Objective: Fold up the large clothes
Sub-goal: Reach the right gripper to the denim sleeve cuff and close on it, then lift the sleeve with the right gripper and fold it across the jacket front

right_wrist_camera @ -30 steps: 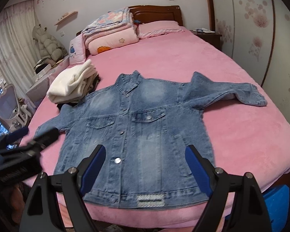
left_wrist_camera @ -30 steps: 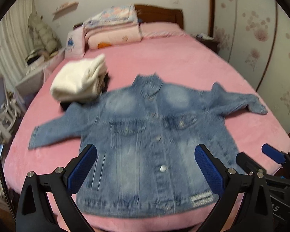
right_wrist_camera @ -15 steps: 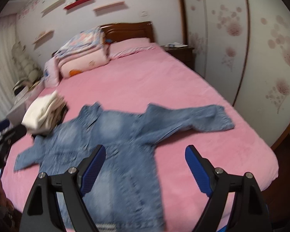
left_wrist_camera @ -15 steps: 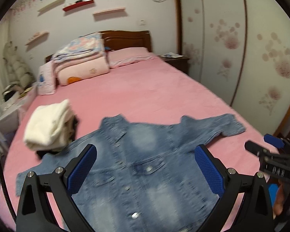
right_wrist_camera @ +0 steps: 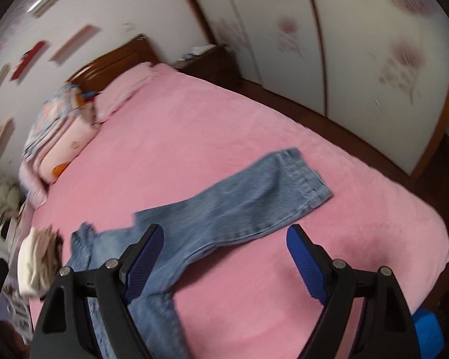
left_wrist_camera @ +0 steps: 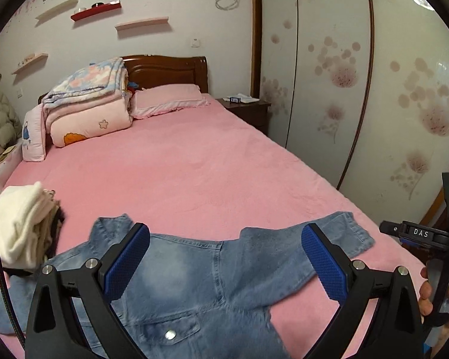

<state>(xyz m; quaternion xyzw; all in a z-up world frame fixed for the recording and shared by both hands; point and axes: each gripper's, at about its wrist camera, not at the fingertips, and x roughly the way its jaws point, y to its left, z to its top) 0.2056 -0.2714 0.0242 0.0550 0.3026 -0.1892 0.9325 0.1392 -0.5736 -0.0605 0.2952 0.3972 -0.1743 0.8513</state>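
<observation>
Denim jacket spread on a pink bed, both grippers held apart above it.

At the bottom of each frame, the left gripper [left_wrist_camera: 224, 264] and right gripper [right_wrist_camera: 224, 261] are seen with fingers wide apart, nothing clamped. The denim jacket [left_wrist_camera: 200, 272] is laid flat across the lower frame, one sleeve [right_wrist_camera: 254, 197] stretched toward mid-right. A folded white pile [left_wrist_camera: 18, 224] is seen at lower left; stacked quilts [left_wrist_camera: 86, 104] farther up the bed [left_wrist_camera: 194, 161].

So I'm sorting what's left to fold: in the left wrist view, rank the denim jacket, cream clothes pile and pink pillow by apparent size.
1. Denim jacket, clearly largest.
2 and 3. Clothes pile and pillow look alike; the pillow lies farther away, so unsure.
</observation>
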